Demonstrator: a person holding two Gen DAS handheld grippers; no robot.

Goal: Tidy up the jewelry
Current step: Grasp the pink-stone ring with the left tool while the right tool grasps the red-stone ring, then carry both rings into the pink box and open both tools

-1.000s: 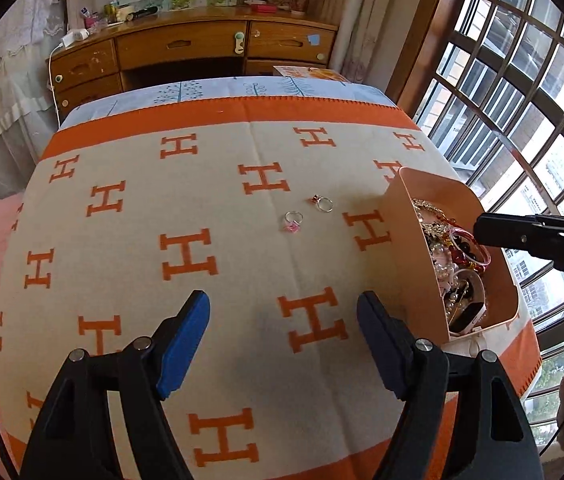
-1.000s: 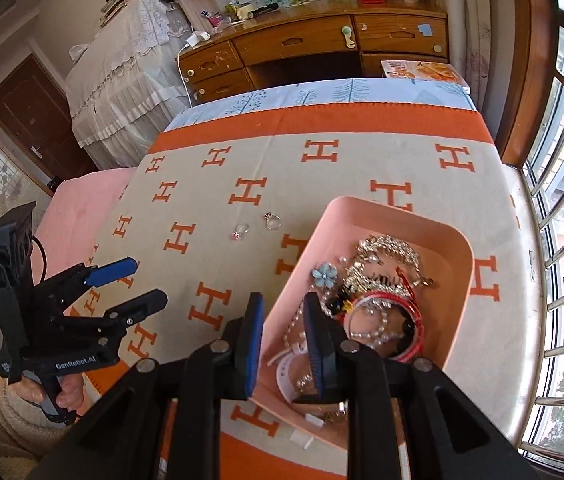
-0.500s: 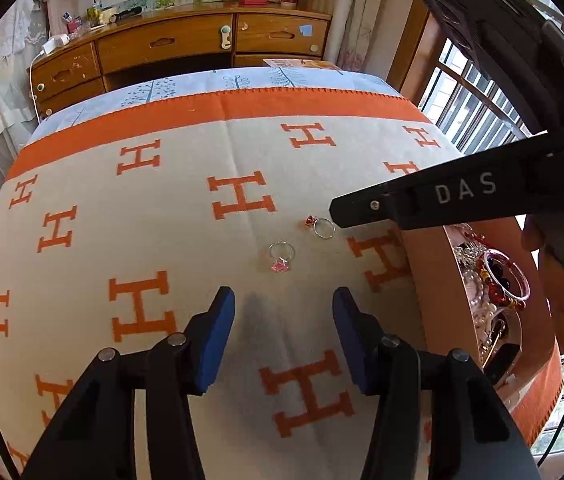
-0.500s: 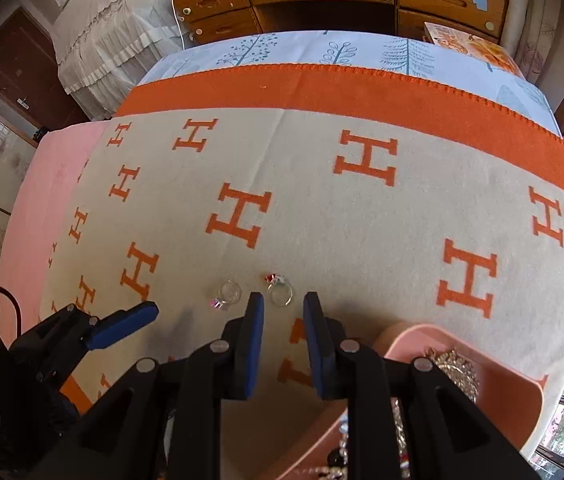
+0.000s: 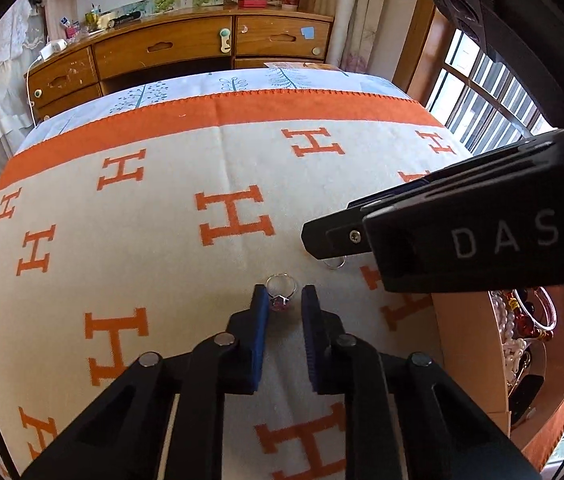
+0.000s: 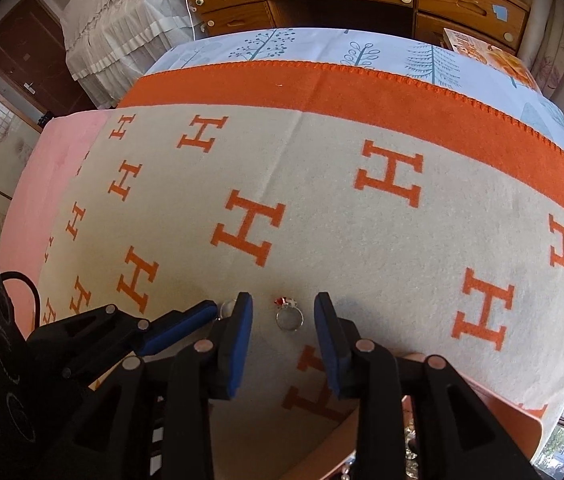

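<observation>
1. Left wrist view is showing the left hand-held gripper (image 5: 285,300) sitting low over the blanket (image 5: 162,208), its blue pads narrowly apart on either side of the pink-stone ring (image 5: 280,290); whether the pads are touching the ring is hard to tell.
2. Lying flat on the cream blanket with orange H marks, the pink-stone ring is pointing its stone toward the camera while its band is reaching just past the fingertips.
3. Right wrist view is showing the right hand-held gripper (image 6: 283,306) standing open at a medium width, its pads flanking the red-stone ring (image 6: 289,314) with clear gaps on both sides.
4. That red-stone ring is resting on the blanket, its stone at the far side of the band.
5. Both rings are lying just beside each other, and the two grippers are crowding close together above them.
6. At the right of the left wrist view, the jewelry tray (image 5: 465,344) is sitting on the blanket near the rings, holding beads and bangles (image 5: 529,320).
7. Behind the bed, a wooden desk (image 5: 186,48) with drawers is standing against the wall.
</observation>
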